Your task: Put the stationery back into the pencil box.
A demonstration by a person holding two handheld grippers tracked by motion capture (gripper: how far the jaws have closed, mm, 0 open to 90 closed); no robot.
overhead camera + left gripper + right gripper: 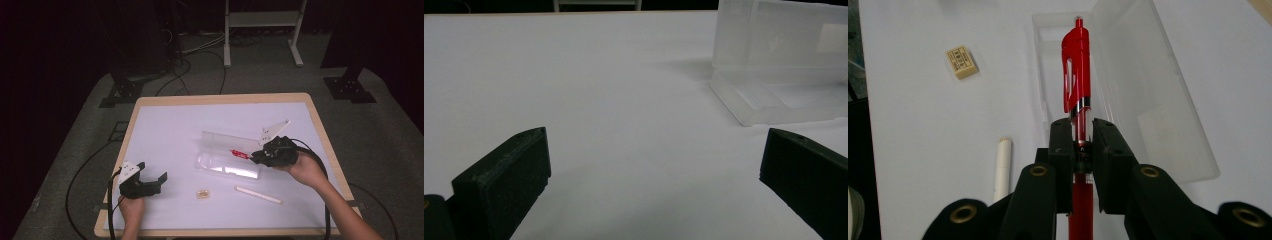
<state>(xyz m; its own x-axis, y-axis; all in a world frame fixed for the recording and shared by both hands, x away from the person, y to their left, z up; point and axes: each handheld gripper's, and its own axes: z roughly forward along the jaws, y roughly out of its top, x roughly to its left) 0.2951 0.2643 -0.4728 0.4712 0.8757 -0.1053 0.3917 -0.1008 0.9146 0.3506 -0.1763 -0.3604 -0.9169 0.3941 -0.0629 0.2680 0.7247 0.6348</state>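
Your worktop point(165, 120) is a flat rectangle with a white matte sheet on top and a pale wooden edge around it. It stands on a grey carpet floor point(70, 150), and the room behind is very dark. Black cables point(200, 55) lie on the floor, and the legs of a white metal frame point(227, 45) stand behind the worktop.

Near the middle lies a clear plastic case point(227, 157), long and box-shaped, smooth and shiny, with its lid open and standing up. In front of it you have a slim white stick point(257, 194) with a round section, and a small cream eraser point(202, 194), a little block with print on its face.

Your right claw point(256, 157) is closed on a red pen point(1076, 70); the black pads press the glossy barrel from both sides. The pen points along the open case and hangs above its tray. Your left claw point(152, 172) stands wide open, with nothing between the blocky black pads, near the left front corner of the worktop, well apart from the case.
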